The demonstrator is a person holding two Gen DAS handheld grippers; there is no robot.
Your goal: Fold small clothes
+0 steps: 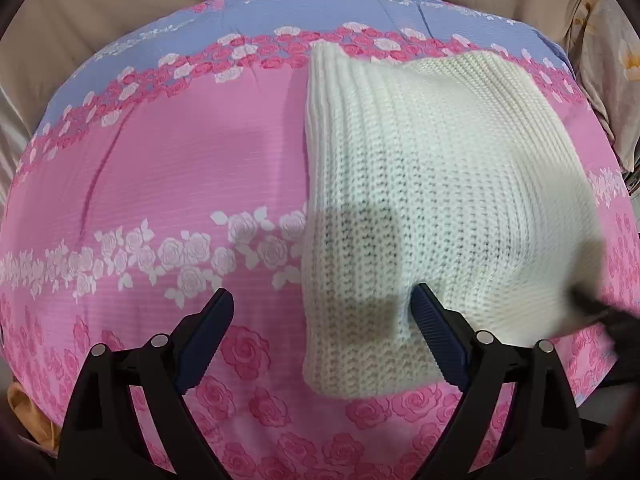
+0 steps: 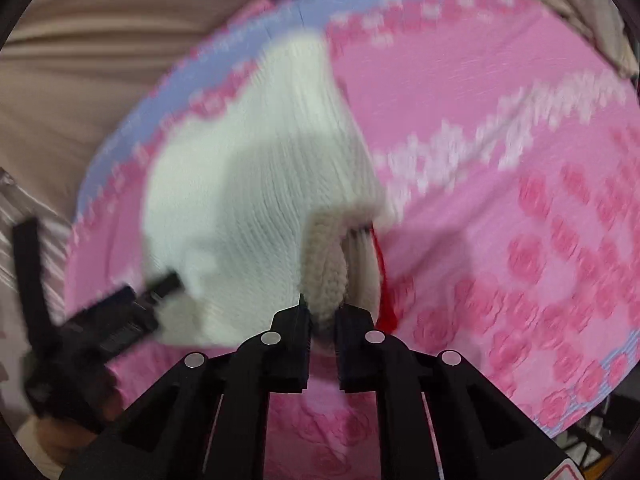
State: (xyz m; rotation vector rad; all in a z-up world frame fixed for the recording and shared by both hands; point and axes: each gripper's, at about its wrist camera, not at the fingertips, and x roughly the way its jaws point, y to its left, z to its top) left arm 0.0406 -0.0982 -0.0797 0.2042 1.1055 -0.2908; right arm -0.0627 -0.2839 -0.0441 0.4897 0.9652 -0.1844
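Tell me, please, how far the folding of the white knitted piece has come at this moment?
Early to middle stage, I think. Done: the white knitted garment lies spread on the pink rose sheet. In hand: the right gripper has its jaws shut on one edge of it and lifts that edge. The left gripper is open over the near corner, holding nothing. Left: laying the lifted edge over and finishing the fold.

A bed fills both views, spread with a pink floral cover [image 1: 168,168] that carries a lilac band [image 1: 280,12] along its far side, rows of pink and white roses running across it. Beyond the far edge lies plain beige bedding [image 1: 100,12], loosely creased. At the far right sits a pale cloth with a yellow flower print [image 1: 624,52]. An orange fabric [image 1: 28,412] shows at the near left corner. Light is even, with soft shadows.
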